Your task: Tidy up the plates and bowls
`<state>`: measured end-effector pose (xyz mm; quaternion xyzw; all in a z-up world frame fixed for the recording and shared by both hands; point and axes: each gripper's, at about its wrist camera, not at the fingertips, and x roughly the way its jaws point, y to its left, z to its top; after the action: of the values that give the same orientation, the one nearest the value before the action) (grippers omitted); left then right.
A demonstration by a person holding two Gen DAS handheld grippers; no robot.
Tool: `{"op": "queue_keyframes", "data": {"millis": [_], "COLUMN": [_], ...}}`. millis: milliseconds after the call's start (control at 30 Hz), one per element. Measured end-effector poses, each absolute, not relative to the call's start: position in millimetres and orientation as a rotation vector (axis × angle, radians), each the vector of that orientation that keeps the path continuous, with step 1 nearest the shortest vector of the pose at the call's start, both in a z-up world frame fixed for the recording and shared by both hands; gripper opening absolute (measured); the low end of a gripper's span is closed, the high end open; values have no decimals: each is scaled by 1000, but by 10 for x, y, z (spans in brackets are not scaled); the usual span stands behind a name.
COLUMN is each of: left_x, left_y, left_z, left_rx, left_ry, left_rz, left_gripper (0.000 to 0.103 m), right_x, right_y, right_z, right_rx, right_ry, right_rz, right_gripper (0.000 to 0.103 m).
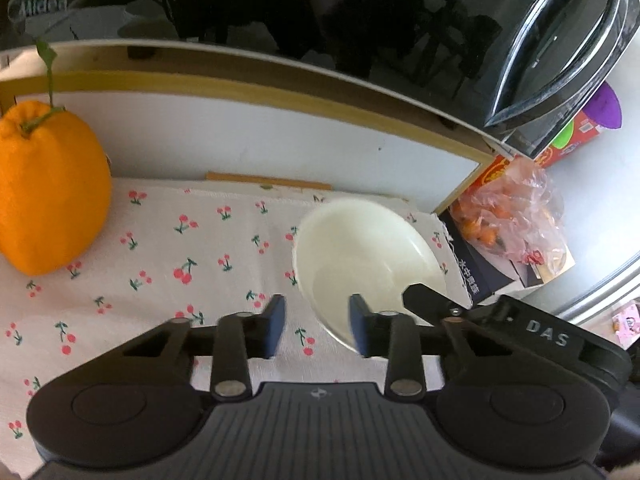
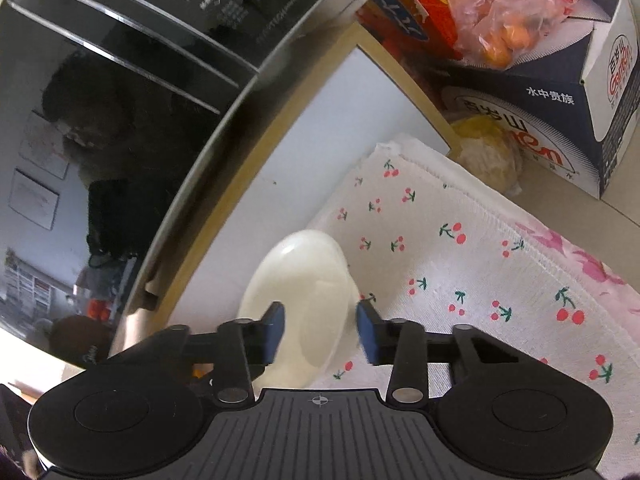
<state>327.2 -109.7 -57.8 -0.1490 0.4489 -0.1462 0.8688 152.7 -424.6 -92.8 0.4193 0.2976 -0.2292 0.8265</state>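
From my left wrist, my left claw point(image 1: 317, 326) hung over the cherry-print cloth point(image 1: 160, 248), its blue pads a gap apart with the near rim of the white bowl point(image 1: 368, 256) between them; I could not tell whether the pads pressed on it. The bowl sat tilted on the cloth, right of centre. My other claw's black finger point(image 1: 424, 300) reached in over the bowl's right rim. A big orange fruit point(image 1: 48, 192) with stem and leaf stood well apart at the left edge, leaving bare cloth between. Behind ran a white board with a wooden frame point(image 1: 280, 136), then a dark glossy appliance point(image 1: 280, 8); a bag of small oranges point(image 1: 508, 216) lay on boxes to the right. From my right wrist, my right claw point(image 2: 320, 330) straddled the same bowl point(image 2: 300, 292), pads either side of its rim, contact unclear. The appliance point(image 2: 120, 120) crowded the left; cloth point(image 2: 460, 264) lay open to the right, up to a navy carton point(image 2: 560, 120).
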Motion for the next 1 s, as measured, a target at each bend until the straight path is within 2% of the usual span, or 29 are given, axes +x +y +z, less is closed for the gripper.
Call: {"op": "queue_keyframes", "data": {"millis": [67, 200, 1000], "left_x": [3261, 3242, 3009], "left_y": [-1084, -1057, -998], "left_z": [-591, -578, -190], "left_rx": [-322, -323, -293], "left_ry": [952, 953, 920], "left_rz": [-316, -318, -304], "left_gripper": [17, 17, 16], "right_x": [1541, 1553, 1525], "right_y": [-4231, -4203, -3990], "right_z": [-957, -961, -554], "right_rx": [889, 880, 817], "right_ry": [634, 631, 627], "right_rz": [-489, -493, -445], "right_gripper": [22, 15, 14]}}
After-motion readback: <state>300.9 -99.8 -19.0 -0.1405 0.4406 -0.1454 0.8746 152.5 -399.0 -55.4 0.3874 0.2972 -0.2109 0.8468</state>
